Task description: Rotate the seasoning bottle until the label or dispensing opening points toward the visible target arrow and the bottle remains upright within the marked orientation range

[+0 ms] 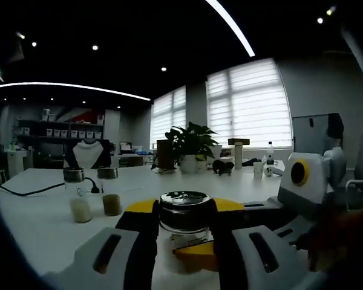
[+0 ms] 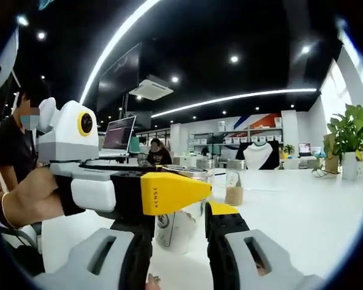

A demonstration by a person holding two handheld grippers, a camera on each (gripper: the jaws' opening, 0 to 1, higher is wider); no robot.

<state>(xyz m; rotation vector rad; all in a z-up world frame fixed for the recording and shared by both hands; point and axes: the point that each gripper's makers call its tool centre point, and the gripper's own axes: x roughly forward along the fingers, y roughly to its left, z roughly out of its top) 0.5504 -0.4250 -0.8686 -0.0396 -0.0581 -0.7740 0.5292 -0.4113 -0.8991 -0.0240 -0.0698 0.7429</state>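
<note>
White table (image 1: 42,211), seasoning bottle (image 1: 183,225), two jars (image 1: 78,193), potted plant (image 1: 189,145), perhaps a cable (image 1: 30,191)

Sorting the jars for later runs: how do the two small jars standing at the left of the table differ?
The left jar holds pale, whitish contents; the right jar holds darker, tan-brown contents. A black cable ends beside the left jar, whereas the right jar stands nearer the plant. Both are clear, upright and metal-lidded on the white table.

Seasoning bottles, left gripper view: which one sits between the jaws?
The dark-lidded seasoning bottle in the foreground; the two silver-capped bottles stand apart, farther back on the left.
</note>
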